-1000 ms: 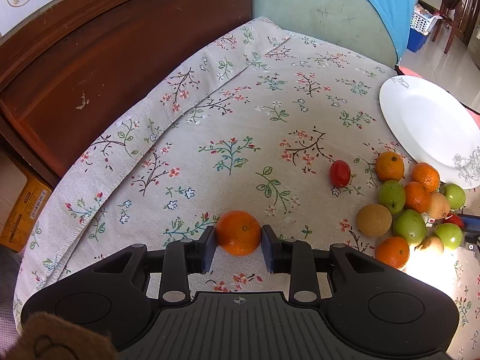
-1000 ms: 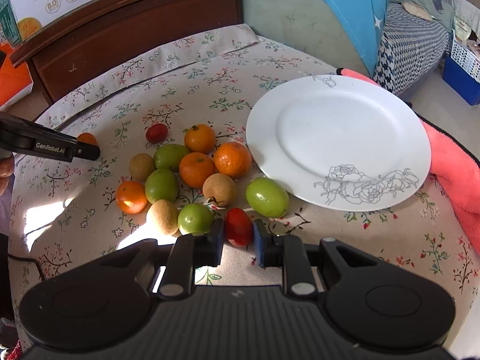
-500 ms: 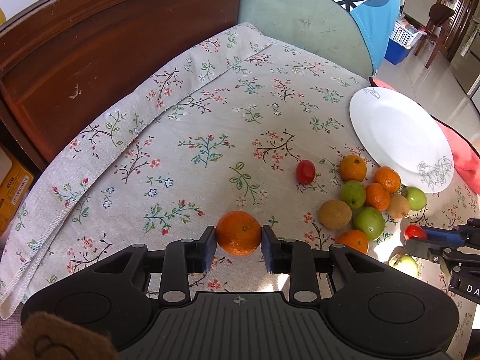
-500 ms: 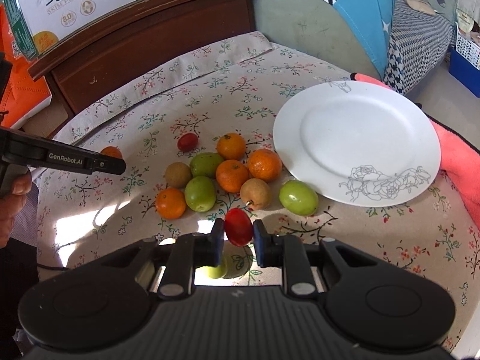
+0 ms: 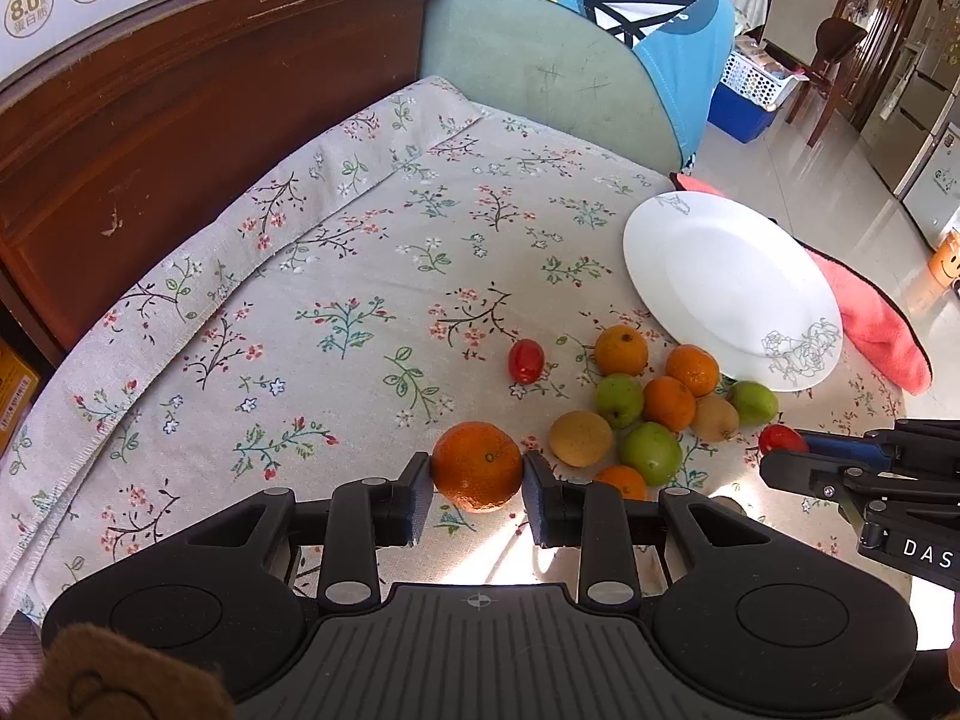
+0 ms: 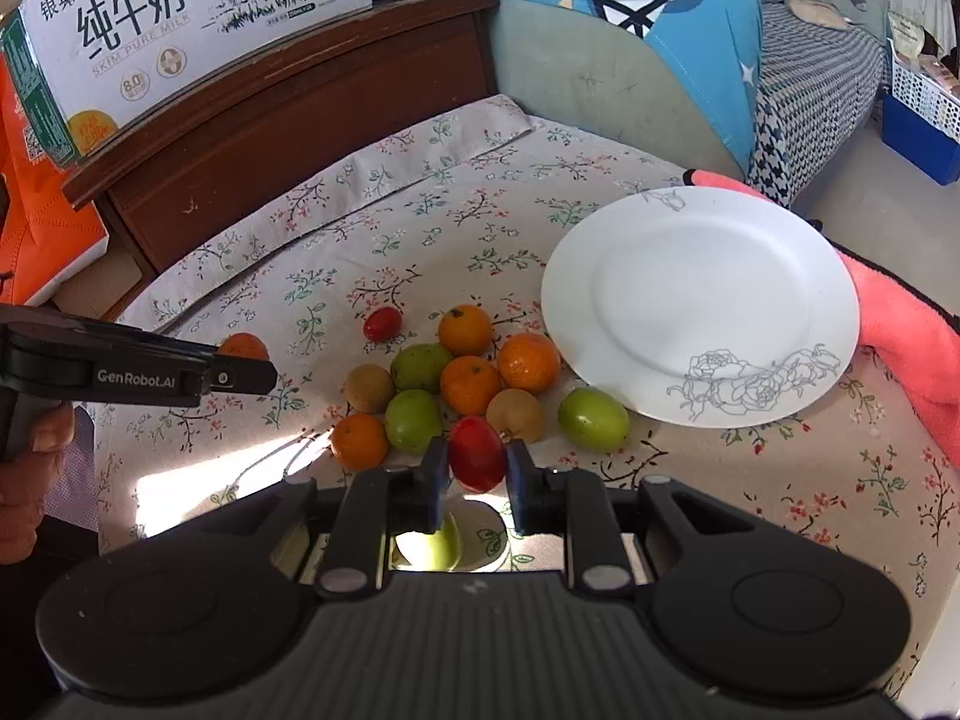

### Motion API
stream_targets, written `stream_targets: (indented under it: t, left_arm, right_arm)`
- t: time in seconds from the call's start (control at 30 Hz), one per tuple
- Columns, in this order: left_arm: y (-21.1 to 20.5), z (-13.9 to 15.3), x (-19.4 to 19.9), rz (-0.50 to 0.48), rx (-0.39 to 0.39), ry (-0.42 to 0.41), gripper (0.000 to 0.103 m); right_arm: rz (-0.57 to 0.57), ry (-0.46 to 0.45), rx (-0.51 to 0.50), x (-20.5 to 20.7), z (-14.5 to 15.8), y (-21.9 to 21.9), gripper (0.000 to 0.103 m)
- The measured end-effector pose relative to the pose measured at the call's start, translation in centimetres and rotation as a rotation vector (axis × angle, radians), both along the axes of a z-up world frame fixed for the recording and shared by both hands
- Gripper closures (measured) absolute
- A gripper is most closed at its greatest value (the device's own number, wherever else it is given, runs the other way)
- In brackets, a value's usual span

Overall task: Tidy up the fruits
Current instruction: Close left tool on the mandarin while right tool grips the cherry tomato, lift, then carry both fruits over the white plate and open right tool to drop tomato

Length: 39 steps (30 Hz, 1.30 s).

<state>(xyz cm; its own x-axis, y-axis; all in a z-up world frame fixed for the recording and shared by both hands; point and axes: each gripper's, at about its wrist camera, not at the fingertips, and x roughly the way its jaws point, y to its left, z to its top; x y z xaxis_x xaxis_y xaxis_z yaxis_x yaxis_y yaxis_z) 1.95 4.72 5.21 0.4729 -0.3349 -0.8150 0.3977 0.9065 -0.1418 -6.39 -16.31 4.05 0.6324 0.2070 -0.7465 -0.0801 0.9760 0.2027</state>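
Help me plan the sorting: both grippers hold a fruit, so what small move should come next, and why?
Probably carry the right gripper forward to the white plate and release there. It is shut on the red tomato, the plate is bare and close ahead, and the left gripper, holding the orange, sits farther away.

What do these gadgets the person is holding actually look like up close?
Both the left gripper and the right gripper are matte black plastic with a ribbed top plate, round recesses at each side, silver screws, and two fingers tipped with dark blue pads. White lettering on the left one's side reads GenRobot.AI. A bare hand grips its handle.
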Motion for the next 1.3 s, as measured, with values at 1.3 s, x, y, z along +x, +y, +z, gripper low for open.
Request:
stream_targets:
  t: [1.3]
  left_arm:
    - [-11.5, 2.5, 2.3, -0.148, -0.06, -0.139, 0.074]
  right_arm:
    - [-0.403, -0.049, 0.149, 1.4, 2.9, -11.0, 0.082]
